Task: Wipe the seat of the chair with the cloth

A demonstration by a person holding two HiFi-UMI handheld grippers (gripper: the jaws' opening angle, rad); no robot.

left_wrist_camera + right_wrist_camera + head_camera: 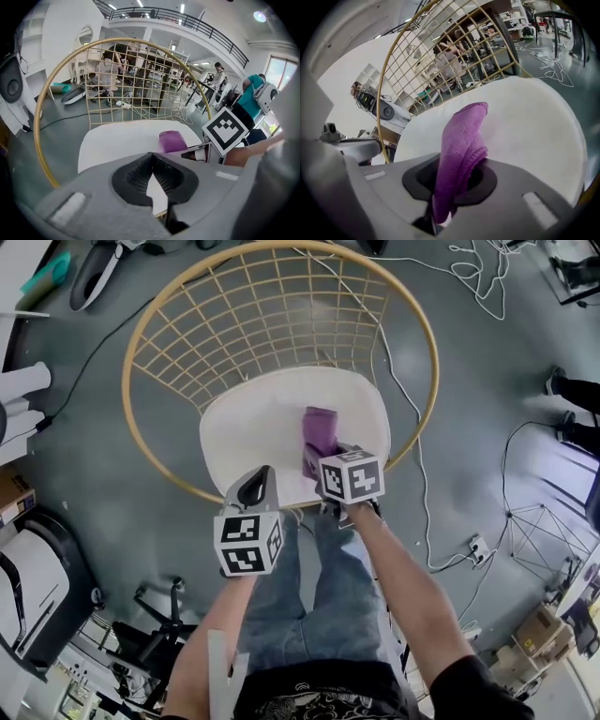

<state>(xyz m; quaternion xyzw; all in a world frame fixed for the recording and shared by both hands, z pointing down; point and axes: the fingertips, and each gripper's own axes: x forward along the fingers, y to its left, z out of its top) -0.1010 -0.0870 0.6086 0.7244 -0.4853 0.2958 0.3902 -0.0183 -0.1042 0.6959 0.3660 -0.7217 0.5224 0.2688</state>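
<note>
Chair (262,324): round tub shape with a gold hoop rim and an open wire-grid back. It stands on a grey floor straight ahead of the person.
Seat (253,427): white pad filling the lower part of the hoop. It is bare except for the cloth. No stain or streak shows on it in any view.
Left gripper (258,486): jaws together with nothing between them; only the white pad shows through the gap behind the tips. It hangs over the seat's front edge, left of the other tool.
Right gripper (323,463): jaws clamped on the near end of the cloth, which bunches up between the pads in the right gripper view. It is at the seat's front right.
Cloth (322,432): purple terry, folded into a narrow strip. Its free end lies on the seat's right half.
Long axis: the strip runs straight ahead from the right gripper's jaws, toward the wire back.
Direction of work: most of the bare pad lies left of the cloth and beyond it, so a sweep probably goes leftward and forward.
Nearer tool: the right one, already holding the cloth; the left one is just beside it and idle.
Writing: none legible. There are only black-and-white square markers on the two cubes, and no brand or label shows on the chair or cloth.
</note>
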